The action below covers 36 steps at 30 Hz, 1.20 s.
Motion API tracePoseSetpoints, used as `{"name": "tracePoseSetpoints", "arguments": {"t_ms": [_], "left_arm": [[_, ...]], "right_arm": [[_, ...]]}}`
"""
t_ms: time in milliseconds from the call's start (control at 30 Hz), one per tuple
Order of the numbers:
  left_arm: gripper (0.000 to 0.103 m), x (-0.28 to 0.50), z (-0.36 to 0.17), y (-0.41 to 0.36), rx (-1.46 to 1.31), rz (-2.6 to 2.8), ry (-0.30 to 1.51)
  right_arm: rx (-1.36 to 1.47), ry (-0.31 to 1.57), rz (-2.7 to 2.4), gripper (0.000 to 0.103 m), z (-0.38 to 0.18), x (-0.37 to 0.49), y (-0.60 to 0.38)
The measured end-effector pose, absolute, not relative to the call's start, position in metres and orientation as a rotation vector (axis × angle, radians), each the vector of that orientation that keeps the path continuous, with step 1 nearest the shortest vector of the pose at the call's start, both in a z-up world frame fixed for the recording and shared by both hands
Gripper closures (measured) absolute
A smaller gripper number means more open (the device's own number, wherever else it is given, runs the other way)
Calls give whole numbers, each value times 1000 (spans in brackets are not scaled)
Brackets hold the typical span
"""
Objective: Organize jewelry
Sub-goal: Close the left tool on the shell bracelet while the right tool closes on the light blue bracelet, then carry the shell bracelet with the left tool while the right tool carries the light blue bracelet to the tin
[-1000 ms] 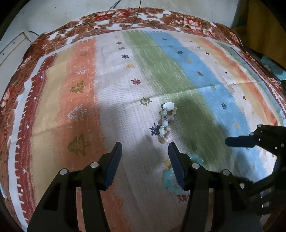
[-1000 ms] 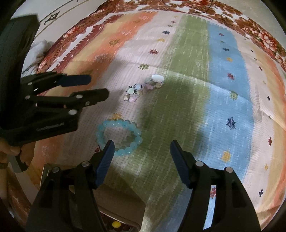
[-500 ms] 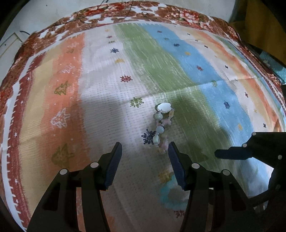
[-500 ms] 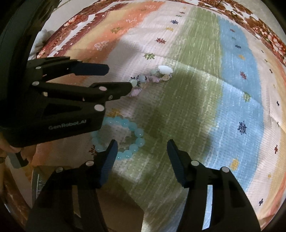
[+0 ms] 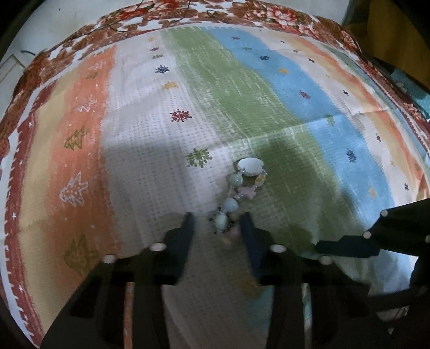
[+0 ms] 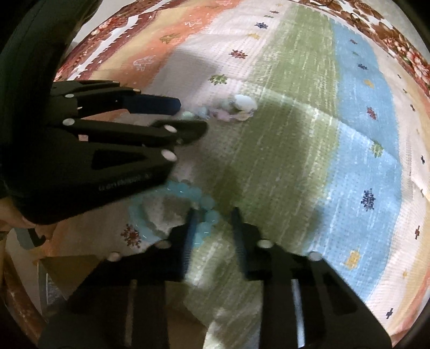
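A pastel bead-and-shell bracelet (image 5: pixel 237 193) lies stretched on the striped cloth (image 5: pixel 242 102); it also shows in the right wrist view (image 6: pixel 233 108). My left gripper (image 5: pixel 217 224) is open with the bracelet's near end between its fingertips; it also shows in the right wrist view (image 6: pixel 188 118). A turquoise bead bracelet (image 6: pixel 185 206) lies nearer the table's front. My right gripper (image 6: pixel 212 214) is open, narrower than before, with the right side of the turquoise ring between its fingertips. The right gripper shows at the lower right of the left wrist view (image 5: pixel 346 245).
The cloth has a floral red border (image 5: pixel 242 16) at the far edge. A brown box edge (image 6: pixel 67 265) and a person's hand (image 6: pixel 16 222) show at the lower left of the right wrist view. A dark cable (image 5: pixel 113 25) lies beyond the cloth.
Both grippers moved forward and down. The left now straddles the pastel bracelet's near end. The right now straddles the turquoise beads, and both pairs of jaws have narrowed.
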<state>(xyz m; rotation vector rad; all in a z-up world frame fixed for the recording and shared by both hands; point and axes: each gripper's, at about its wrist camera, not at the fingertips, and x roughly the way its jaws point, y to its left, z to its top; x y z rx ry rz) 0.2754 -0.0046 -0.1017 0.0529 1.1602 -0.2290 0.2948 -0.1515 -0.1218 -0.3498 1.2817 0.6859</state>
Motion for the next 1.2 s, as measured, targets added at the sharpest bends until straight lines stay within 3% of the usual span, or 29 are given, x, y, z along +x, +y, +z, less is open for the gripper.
{"name": "tracePoseSetpoints", "arguments": {"t_ms": [33, 167, 267, 1200], "left_arm": [[86, 276, -102, -3, 51, -227, 1162], [88, 276, -99, 3, 16, -229, 1161], [96, 274, -93, 5, 12, -230, 1145], [97, 240, -39, 21, -74, -254, 1045]], "right_arm": [[-352, 1281, 686, 86, -122, 294, -150], [-362, 1272, 683, 88, -123, 293, -150], [-355, 1266, 682, 90, -122, 292, -151], [-195, 1122, 671, 90, -61, 287, -174]]}}
